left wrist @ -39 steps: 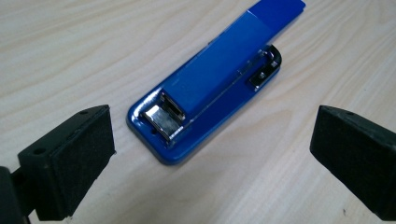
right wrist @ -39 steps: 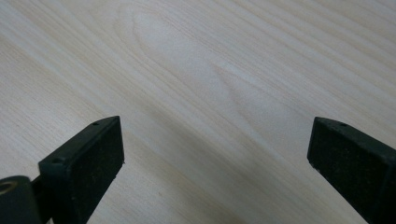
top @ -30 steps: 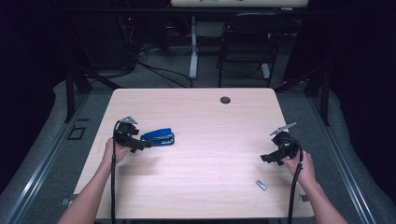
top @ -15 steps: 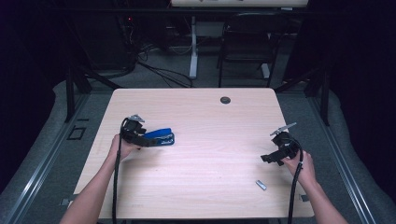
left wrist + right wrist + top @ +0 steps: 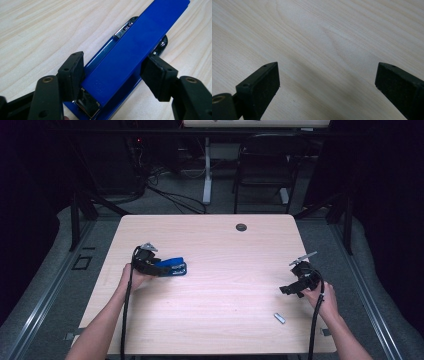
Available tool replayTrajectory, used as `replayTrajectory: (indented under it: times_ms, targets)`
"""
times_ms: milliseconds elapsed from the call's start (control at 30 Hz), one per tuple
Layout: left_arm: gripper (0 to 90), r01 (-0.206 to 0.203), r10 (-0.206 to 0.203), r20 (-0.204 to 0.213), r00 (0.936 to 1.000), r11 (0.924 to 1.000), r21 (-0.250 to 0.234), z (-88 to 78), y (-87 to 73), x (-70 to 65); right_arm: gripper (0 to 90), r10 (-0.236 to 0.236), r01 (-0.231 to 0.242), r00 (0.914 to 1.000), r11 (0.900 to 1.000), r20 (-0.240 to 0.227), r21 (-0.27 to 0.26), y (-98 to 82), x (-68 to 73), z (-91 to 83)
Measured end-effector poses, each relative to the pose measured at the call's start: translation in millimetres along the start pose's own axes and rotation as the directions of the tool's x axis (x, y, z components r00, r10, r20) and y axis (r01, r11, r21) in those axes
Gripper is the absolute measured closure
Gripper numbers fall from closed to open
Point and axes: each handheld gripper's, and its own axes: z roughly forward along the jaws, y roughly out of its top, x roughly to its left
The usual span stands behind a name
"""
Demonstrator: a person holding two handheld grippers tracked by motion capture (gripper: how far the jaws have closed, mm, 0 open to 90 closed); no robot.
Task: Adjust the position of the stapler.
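Left tongs, jaws just closing, straddle the blue stapler, pads at its sides; right tongs gape

Blue stapler lies flat, closed, on the table's left half.

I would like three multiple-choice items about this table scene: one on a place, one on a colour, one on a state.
1. Where does the small metal piece lie?
A. near the right gripper, at the near edge of the table
B. beside the round hole
C. under the stapler

2. What colour is the stapler?
A. red
B. blue
C. green

3. How does the right gripper stand?
A. shut on the stapler
B. shut on the metal piece
C. open, with nothing between its jaws

Answers: 1 A, the high view shows it just below that gripper. 2 B, the left gripper has its blue body between its pads. 3 C, its own view shows bare wood between wide jaws.
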Motion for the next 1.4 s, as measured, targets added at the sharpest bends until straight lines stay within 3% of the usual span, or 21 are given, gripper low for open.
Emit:
replayTrajectory:
  times_ms: [767, 867, 1233, 1400]
  targets:
    - [47.4, -0.035, 0.034, 0.016, 0.9993, 0.9981, 0.05, -5.6, -1.2, -5.2, 6.3, 0.003, -0.003, 0.9997, 1.0, 0.025, 0.01, -0.9, -2.3, -2.1]
    - [49.8, -0.027, 0.026, 0.025, 0.9994, 0.9981, 0.056, -6.8, -1.9, -6.5, 6.4, 0.005, -0.005, 0.9993, 1.0, 0.037, 0.01, -1.0, -2.1, -1.7]
    - [54.8, -0.032, 0.027, 0.043, 0.9987, 0.994, 0.104, -10.5, -1.3, -13.5, 6.4, 0.012, -0.012, 0.9998, 1.0, 0.015, 0.012, -0.7, -2.9, -2.4]
    - [52.8, -0.021, 0.016, 0.046, 0.9988, 0.9955, 0.093, -10.1, -2.4, -12.8, 6.4, 0.013, -0.013, 0.9997, 1.0, 0.023, 0.013, -0.8, -2.7, -2.1]
